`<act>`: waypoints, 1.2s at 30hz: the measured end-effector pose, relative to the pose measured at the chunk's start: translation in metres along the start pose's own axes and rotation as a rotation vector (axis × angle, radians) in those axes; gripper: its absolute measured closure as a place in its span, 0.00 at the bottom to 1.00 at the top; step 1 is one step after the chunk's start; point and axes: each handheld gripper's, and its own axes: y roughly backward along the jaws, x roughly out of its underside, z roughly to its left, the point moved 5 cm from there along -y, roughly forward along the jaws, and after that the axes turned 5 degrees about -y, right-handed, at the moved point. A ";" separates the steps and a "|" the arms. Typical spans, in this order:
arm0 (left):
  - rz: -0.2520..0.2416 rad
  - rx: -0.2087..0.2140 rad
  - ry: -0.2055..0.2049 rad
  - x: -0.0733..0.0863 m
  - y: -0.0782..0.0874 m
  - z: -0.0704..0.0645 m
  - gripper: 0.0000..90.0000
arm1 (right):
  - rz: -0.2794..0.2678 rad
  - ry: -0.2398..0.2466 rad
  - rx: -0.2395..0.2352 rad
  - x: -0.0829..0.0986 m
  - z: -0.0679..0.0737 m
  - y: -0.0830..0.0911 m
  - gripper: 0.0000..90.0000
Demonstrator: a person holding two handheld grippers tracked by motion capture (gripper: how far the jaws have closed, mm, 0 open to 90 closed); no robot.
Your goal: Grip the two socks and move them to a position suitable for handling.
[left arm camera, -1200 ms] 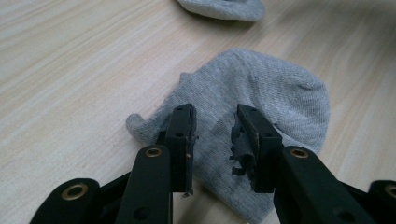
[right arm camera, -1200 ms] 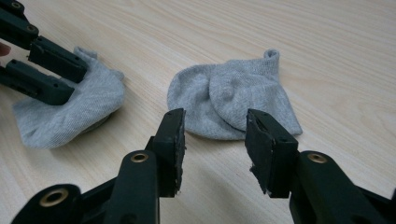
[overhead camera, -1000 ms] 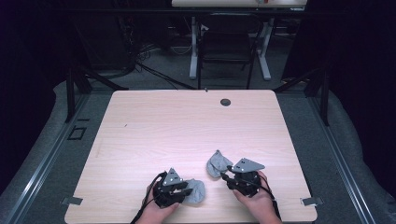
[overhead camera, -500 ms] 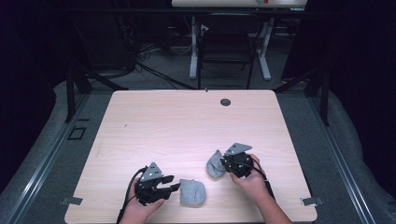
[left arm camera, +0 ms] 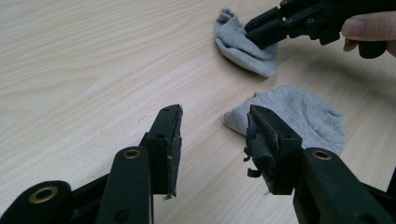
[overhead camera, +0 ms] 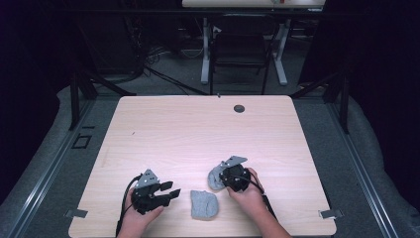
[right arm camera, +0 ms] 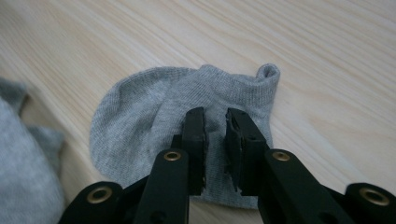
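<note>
High view: two grey socks lie low on the table [overhead camera: 198, 134]. Near sock [overhead camera: 203, 204] sits at bottom centre, flat, just right of the left gripper [overhead camera: 174, 192], whose jaws gape with nothing between them. Far sock [overhead camera: 216, 177] lies right of centre under the right gripper [overhead camera: 224, 177]. Right gripper view shows its jaws nearly closed, a narrow gap left, pressing on the sock [right arm camera: 187, 98]; whether they pinch fabric I cannot tell.
</note>
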 end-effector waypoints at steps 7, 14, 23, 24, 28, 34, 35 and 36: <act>0.028 0.012 -0.019 0.004 -0.007 -0.005 0.61 | -0.018 -0.098 -0.017 -0.010 0.015 -0.011 0.84; 0.042 0.027 -0.039 0.007 -0.014 -0.013 0.61 | -0.019 -0.098 -0.006 -0.017 0.023 -0.018 0.82; 0.066 0.046 -0.069 0.009 -0.019 -0.022 0.62 | -0.093 -0.105 -0.047 -0.023 0.029 -0.005 0.72; 0.066 0.046 -0.066 0.009 -0.020 -0.023 0.63 | -0.107 -0.102 -0.061 -0.024 0.029 0.002 0.72; 0.074 0.052 -0.075 0.009 -0.022 -0.025 0.65 | -0.111 -0.096 -0.120 -0.015 0.031 0.028 0.71; 0.071 0.043 -0.079 0.006 -0.019 -0.024 0.67 | -0.083 -0.095 -0.169 0.010 0.035 0.046 0.70; 0.066 0.041 -0.076 0.005 -0.018 -0.022 0.68 | -0.072 -0.101 -0.179 0.015 0.037 0.048 0.69; 0.064 0.038 -0.073 0.005 -0.016 -0.021 0.68 | -0.060 -0.104 -0.196 0.020 0.039 0.050 0.68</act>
